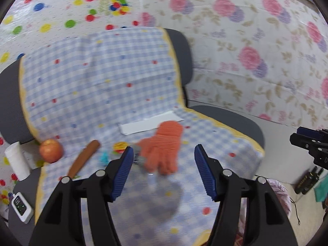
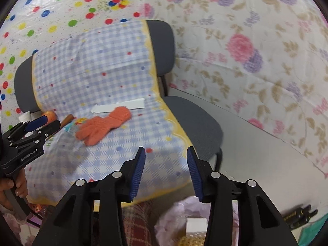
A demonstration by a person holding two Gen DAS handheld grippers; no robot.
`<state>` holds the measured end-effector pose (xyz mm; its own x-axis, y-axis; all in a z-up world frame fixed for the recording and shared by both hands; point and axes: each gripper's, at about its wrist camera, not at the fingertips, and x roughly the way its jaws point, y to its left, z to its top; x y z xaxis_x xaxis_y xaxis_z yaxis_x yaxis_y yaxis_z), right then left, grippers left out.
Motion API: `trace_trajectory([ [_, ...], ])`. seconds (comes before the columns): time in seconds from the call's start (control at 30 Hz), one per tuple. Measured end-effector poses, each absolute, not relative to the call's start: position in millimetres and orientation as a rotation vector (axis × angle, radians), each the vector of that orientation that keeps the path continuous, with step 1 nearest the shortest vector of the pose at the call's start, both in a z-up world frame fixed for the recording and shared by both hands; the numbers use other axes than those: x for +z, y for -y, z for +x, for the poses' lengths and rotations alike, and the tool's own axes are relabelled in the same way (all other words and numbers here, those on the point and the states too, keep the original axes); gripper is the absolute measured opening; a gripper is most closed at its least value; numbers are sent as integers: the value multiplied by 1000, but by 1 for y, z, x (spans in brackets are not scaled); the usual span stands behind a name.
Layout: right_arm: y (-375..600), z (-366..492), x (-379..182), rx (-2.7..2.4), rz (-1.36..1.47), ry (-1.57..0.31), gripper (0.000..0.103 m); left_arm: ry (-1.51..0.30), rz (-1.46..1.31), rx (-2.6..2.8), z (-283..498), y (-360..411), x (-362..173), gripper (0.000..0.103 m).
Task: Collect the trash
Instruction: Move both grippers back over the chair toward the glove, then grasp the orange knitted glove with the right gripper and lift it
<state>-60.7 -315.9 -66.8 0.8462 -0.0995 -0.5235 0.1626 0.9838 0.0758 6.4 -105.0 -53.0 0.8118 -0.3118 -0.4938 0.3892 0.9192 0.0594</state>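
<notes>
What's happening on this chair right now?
A person holds a gripper in each hand over a checkered cloth on a chair. The left gripper, fingers open and empty, hovers near an orange glove. The right gripper, also open, sits above a pink-lined trash basket. An apple lies nearby.

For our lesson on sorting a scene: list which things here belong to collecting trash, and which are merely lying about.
Belonging to the job:
- white paper strip
- small colourful wrapper-like scraps
- pink bag-lined basket
- left gripper, open
- right gripper, open

Probably just lying about:
- orange knitted glove
- apple
- brown-handled tool
- white tube
- checked cloth
</notes>
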Motion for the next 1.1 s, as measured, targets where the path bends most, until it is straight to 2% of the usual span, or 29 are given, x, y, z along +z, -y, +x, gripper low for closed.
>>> trace_trajectory([
  [0.1,301,-39,-64,-99,106,-540,61,-497,149,-310,18,84,-50,68],
  [0.13,297,-33,-64,-88,107,-540,61,-499,149,-285,22,78,-50,71],
  [0.6,232,78,-95,69,110,-614,61,-591,119,-80,78,7,-82,73],
  [0.73,221,109,-107,86,100,-649,50,-609,116,-63,92,-1,-88,72],
  [0.97,215,158,-127,102,151,-730,51,-633,99,-59,108,-3,-95,72],
  [1.0,215,163,-130,105,158,-747,50,-636,98,-64,109,-2,-95,72],
  [1.07,214,171,-140,146,189,-797,30,-639,103,-67,109,0,-96,72],
  [1.1,214,171,-142,160,195,-805,17,-640,105,-68,109,1,-97,72],
])
